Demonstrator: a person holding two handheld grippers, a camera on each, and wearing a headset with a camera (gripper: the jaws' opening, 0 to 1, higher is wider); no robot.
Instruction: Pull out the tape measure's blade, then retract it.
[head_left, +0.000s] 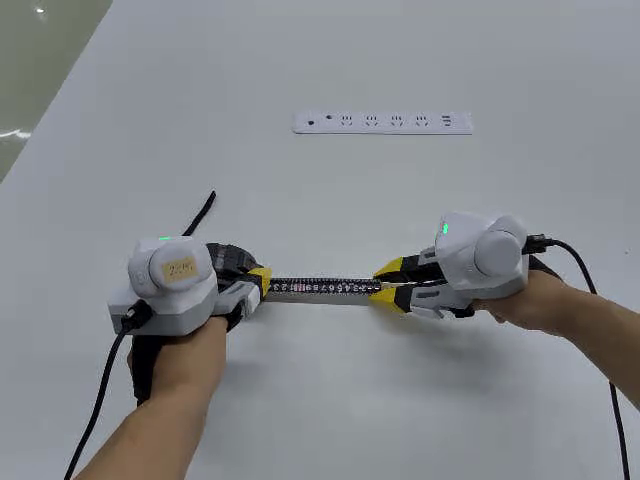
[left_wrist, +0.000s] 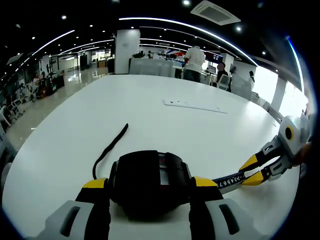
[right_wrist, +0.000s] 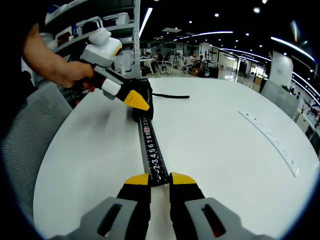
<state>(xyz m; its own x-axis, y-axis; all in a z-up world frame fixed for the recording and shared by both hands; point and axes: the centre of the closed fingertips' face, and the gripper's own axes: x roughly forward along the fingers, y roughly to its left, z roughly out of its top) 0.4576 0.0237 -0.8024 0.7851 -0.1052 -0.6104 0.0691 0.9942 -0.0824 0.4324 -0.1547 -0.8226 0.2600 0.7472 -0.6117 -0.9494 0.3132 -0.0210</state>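
White table: pwr strip at far side; black strap lies nearer.

Mostly plastic, smooth finishes
Black matt plastic tape-measure case; dark blade w/ slight sheen, white printed nos. Left gripper & right gripper: smooth white plastic shells, yellow tips. White tabletop smooth, satin; white plastic power strip.
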